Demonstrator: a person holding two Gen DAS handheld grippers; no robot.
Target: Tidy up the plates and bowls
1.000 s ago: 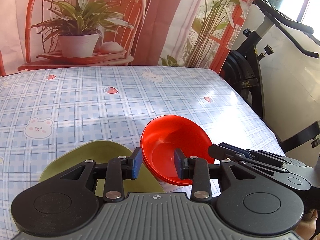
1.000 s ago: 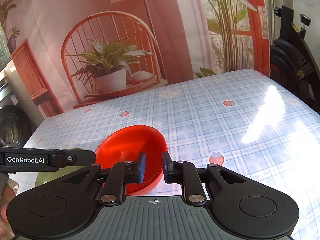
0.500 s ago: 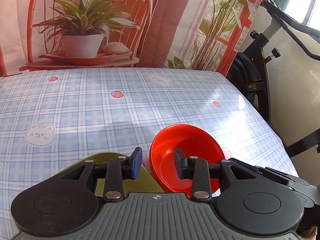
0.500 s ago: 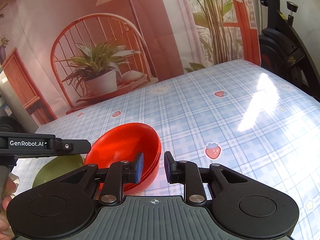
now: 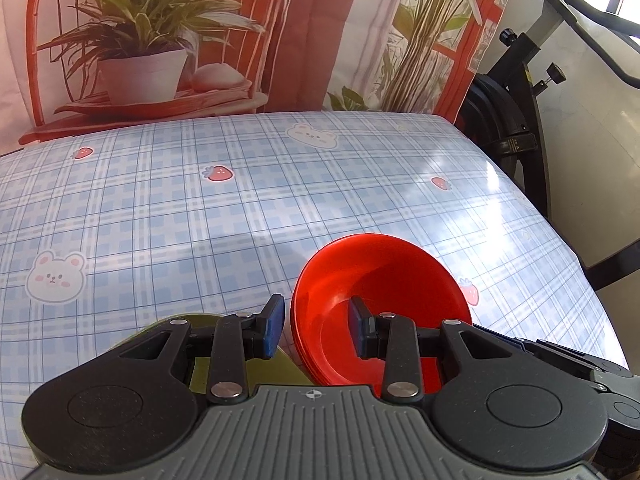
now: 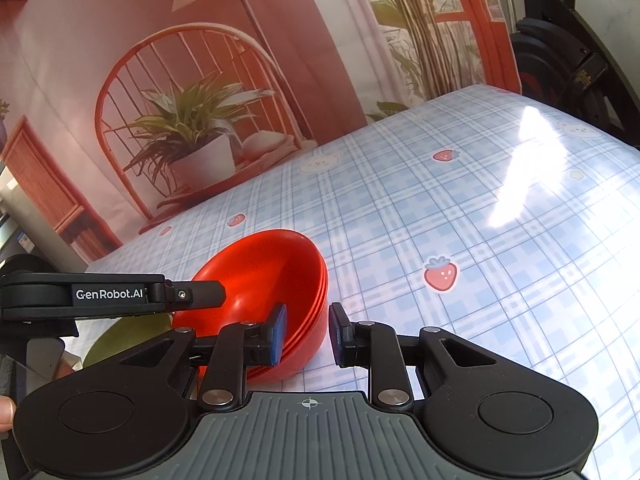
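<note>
Three nested red bowls (image 6: 272, 276) low centre on checked tabletop (image 6: 480, 240). Left hand-held gripper (image 5: 316, 330) open, straddling stack's left rim. Right hand-held gripper (image 6: 307, 334) open, straddling right rim. Green plate (image 6: 120, 340) lower left, just beside.

Red bowls (image 5: 380, 292), olive-green plate (image 6: 120, 340), blue-checked tablecloth (image 5: 200, 220)

Three red bowls (image 6: 276, 276) nested in one stack – counted by their rims – and one green plate (image 6: 120, 338) beside them.
</note>
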